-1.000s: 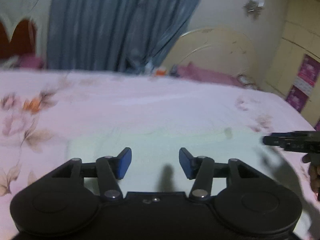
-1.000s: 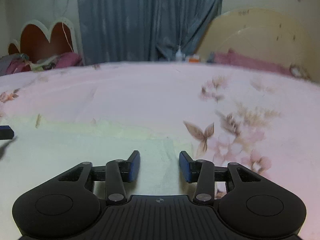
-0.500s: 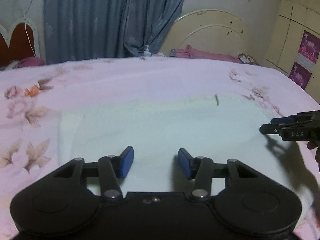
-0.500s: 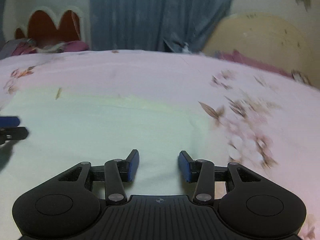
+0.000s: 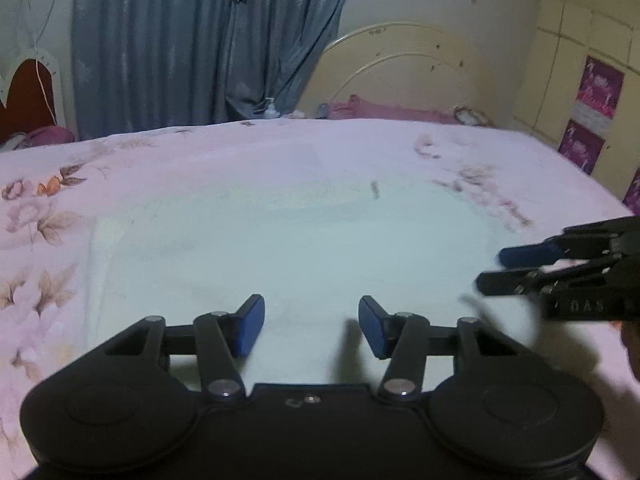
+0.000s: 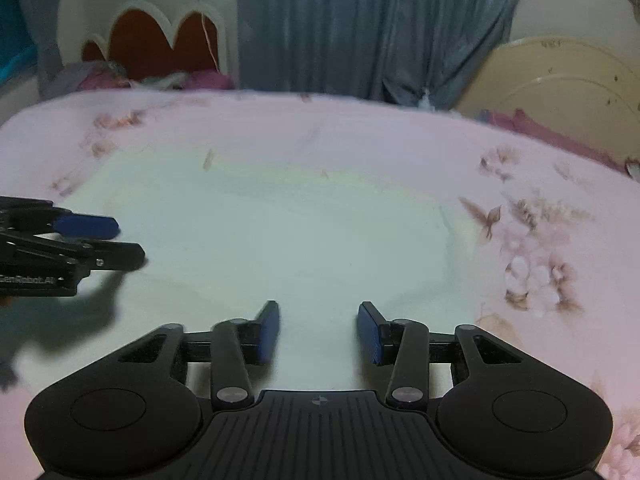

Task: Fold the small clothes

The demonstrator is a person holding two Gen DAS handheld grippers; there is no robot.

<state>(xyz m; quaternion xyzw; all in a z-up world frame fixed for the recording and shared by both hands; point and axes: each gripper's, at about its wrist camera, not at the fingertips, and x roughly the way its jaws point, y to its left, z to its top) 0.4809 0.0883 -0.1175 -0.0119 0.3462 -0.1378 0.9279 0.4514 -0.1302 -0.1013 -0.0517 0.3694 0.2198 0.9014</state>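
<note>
In the left wrist view, the left gripper (image 5: 311, 326) is filling the lower part of the frame, its blue pads (image 5: 250, 330) standing partly apart with nothing between them. It is hanging over a pale mint-white garment (image 5: 288, 248), which is lying spread flat across the middle of the frame on a bed covered by a pink floral bedsheet (image 5: 48, 216). Whether the pads are touching the cloth cannot be told. At the right edge of the frame, the right gripper (image 5: 490, 270) is reaching in sideways above the garment's right border, one blue pad above a black finger, and it is carrying nothing. A blue curtain (image 5: 192, 48) is hanging at the upper left, and a cream headboard (image 5: 404, 68) is standing at the upper right.

In the right wrist view, the right gripper (image 6: 318, 332) is occupying the lower centre, its jaws likewise partly apart and empty, poised over the near edge of the same garment (image 6: 280, 240). The garment is lying in the centre of the frame, the bedsheet (image 6: 540, 240) showing around it. The left gripper (image 6: 130, 240) is entering from the left edge, over the garment's left side, and is gripping nothing.
</note>
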